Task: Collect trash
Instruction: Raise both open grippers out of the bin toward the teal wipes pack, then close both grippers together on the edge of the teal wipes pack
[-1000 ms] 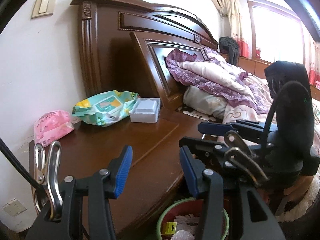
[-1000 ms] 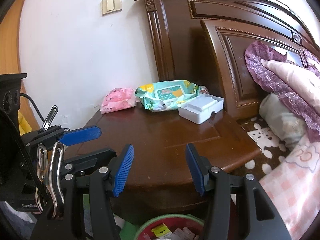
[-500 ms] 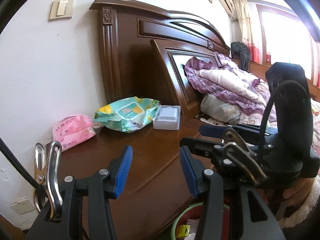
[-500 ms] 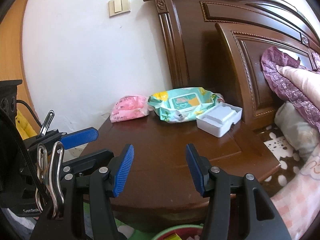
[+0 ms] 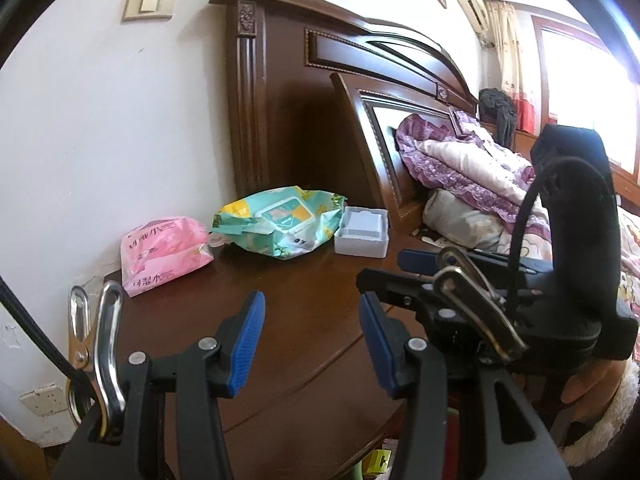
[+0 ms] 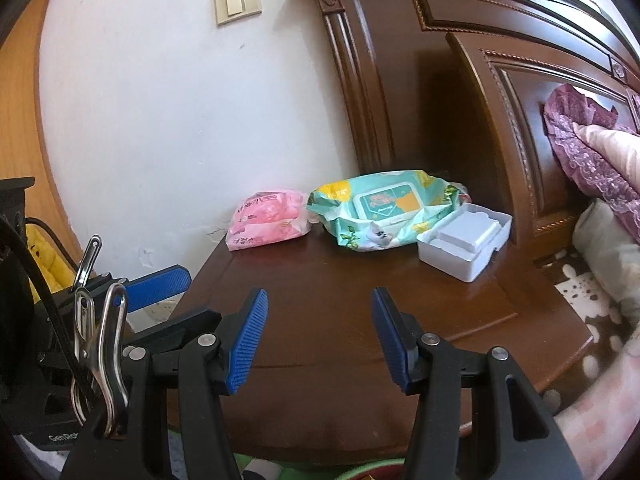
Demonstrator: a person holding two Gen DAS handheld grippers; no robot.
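Note:
A dark wooden nightstand stands against the wall beside the bed. At its back lie a pink tissue pack, a crumpled teal wet-wipe pack and a small white plastic box. My left gripper hovers open over the front of the nightstand with nothing between its blue pads. My right gripper is open and empty too, beside the left one. In the left wrist view the right gripper shows at the right, held by a hand.
The rim of a green and red waste bin with paper in it peeks out below the nightstand's front edge. A carved headboard and a bed with purple and pink bedding lie to the right. The white wall carries a light switch.
Both grippers have drifted sideways and tilted up a little, so the nightstand items sit further right in the left view and the bin has slid almost out at the bottom. Neither gripper's opening has changed.

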